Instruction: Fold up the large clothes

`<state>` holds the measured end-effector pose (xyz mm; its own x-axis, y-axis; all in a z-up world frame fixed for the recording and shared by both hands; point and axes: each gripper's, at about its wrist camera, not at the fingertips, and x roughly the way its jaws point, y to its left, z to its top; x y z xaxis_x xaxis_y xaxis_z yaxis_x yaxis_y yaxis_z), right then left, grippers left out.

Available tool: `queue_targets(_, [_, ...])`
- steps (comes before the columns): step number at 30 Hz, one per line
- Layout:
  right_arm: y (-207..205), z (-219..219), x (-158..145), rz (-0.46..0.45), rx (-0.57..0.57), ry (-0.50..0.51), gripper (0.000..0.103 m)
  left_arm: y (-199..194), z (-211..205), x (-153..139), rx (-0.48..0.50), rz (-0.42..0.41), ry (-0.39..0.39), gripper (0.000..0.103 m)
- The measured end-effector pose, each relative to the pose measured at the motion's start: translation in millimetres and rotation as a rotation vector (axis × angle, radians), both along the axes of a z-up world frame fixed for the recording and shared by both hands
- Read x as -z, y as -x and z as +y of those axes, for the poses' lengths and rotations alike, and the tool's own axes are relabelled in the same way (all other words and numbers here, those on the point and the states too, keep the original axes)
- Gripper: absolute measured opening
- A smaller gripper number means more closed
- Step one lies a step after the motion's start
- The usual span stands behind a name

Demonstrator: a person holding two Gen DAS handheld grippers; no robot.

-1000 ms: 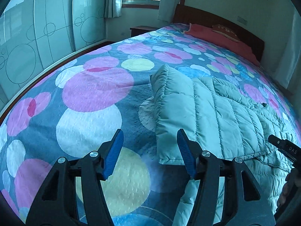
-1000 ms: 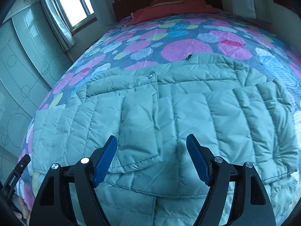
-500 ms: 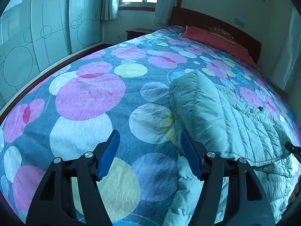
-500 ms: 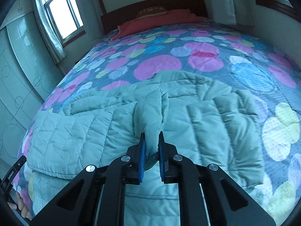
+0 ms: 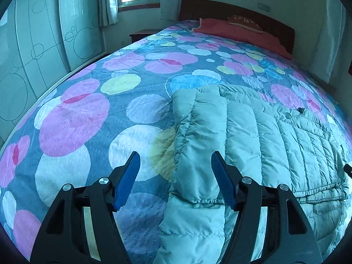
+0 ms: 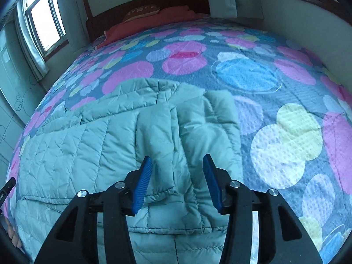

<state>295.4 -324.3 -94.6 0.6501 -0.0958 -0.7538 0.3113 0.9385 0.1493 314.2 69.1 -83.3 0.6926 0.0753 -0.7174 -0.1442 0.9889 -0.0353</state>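
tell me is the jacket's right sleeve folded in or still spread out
Folded in: the sleeve lies across the jacket body, not out on the bedspread.

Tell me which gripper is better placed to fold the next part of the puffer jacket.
Probably the left gripper: its open jaws straddle the puffer jacket's side edge. The right gripper is opening over an already folded sleeve.

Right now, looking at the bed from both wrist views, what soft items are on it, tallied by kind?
Quilted jacket, pale green, partly folded: 1
Bedspread with coloured circles: 1
Red blanket at the headboard end: 1
Brown pillow on the red blanket: 1
Total: 4
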Motion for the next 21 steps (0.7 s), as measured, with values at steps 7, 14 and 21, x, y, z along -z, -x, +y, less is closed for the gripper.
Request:
queue_targets(7, [-39.3,20.7,7.5,0.003,-0.107,-0.060,0.051,-34.6,-4.4,17.7,-0.025,0.067,-0.021,0.067])
queue_targets(14, [-39.9,13.6,26.7,0.074,-0.111,-0.051,0.051,-39.3,-2.6,25.4,-0.031,0.115,-0.046,0.066])
queue_targets(21, [-55.0,14.3,7.3,0.012,-0.100,-0.014,0.052,-66.5,-21.4,13.2,0.011,0.034,-0.055,0.066])
